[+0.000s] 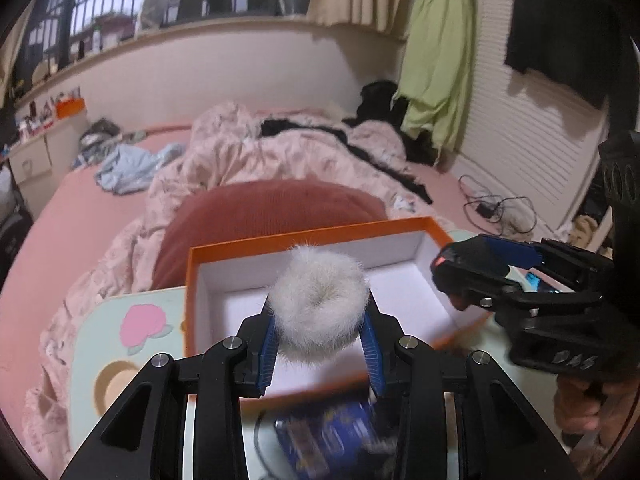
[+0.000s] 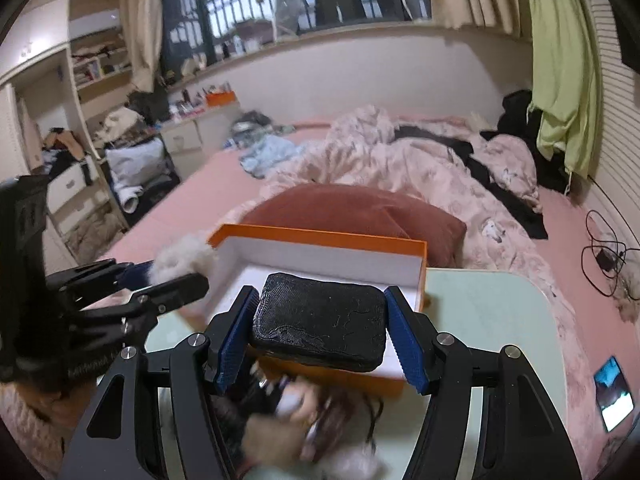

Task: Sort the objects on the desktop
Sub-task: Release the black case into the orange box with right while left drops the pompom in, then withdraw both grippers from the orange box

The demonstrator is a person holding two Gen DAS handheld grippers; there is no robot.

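Note:
My left gripper (image 1: 320, 316) is shut on a fluffy white scrunchie (image 1: 318, 306) and holds it above the near part of an open orange box (image 1: 224, 254) with a white inside. My right gripper (image 2: 320, 320) is shut on a black textured pouch (image 2: 320, 322) and holds it over the near edge of the same orange box (image 2: 320, 236). In the left wrist view the right gripper (image 1: 480, 276) is at the box's right side. In the right wrist view the left gripper (image 2: 160, 280) with the scrunchie (image 2: 180, 258) is at the box's left side.
The box stands on a pale green table (image 2: 488, 308) with cartoon prints (image 1: 140, 326). A blue packet (image 1: 332, 436) and a blurred pile of furry and dark items (image 2: 304, 416) lie near me. A red cushion (image 1: 272, 208), a bed and cables (image 2: 604, 256) lie beyond.

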